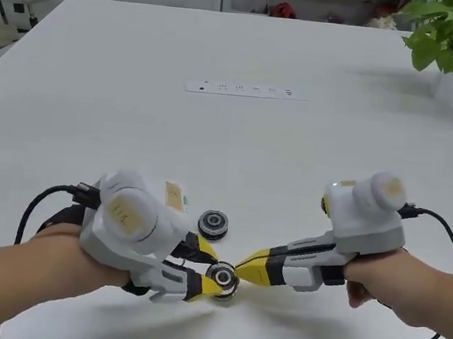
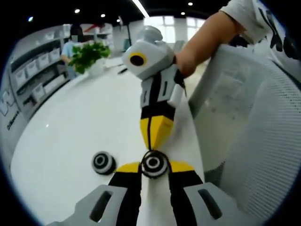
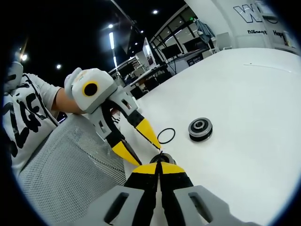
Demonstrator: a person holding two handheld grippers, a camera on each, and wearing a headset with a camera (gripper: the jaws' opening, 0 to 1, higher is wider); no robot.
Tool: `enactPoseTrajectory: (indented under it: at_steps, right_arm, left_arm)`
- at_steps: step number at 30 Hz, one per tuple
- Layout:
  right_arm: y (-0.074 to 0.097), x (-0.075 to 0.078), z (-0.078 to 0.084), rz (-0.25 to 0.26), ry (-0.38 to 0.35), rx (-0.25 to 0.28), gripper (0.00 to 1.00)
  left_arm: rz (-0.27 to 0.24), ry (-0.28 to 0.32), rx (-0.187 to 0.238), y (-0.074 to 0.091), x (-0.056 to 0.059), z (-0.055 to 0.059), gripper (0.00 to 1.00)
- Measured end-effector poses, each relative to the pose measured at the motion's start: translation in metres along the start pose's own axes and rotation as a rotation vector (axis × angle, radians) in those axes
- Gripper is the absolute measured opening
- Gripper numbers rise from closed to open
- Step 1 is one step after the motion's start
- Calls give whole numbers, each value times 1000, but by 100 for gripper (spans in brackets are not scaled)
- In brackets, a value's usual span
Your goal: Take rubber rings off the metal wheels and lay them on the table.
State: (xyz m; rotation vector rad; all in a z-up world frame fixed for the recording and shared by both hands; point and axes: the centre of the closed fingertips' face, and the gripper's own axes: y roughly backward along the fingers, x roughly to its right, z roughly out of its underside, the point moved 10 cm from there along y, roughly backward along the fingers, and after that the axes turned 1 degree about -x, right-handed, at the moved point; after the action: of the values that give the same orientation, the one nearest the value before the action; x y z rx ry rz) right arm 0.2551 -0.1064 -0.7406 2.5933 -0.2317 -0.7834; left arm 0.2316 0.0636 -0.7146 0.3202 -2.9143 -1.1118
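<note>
Down at the front edge of the white table (image 1: 213,137), the left gripper (image 1: 208,271) clamped a metal wheel (image 1: 222,278) between its yellow jaws. The right gripper (image 1: 242,266), jaws pressed together, touched that wheel's rim. A second wheel (image 1: 213,224) and a loose rubber ring (image 3: 165,135) lay just beyond.

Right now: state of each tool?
Left tool: shut on the wheel.
Right tool: shut, tips at that wheel; whether it grips anything cannot be told.
</note>
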Motion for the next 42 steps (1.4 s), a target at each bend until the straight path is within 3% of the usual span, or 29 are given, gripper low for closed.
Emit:
enactPoseTrajectory:
  at_steps: [6,23,42]
  right_arm:
    - [1,-2,-2,-5,5,-2,0]
    - [-6,-11,-18,-37,2,19,0]
    - [-39,-7,-36,-23,-4,36,0]
  left_arm:
    - [-7,25,33,12,1,-2,29]
    - [-64,109,89,50,-1,17,46]
    - [-162,171,88,77,-3,45,66]
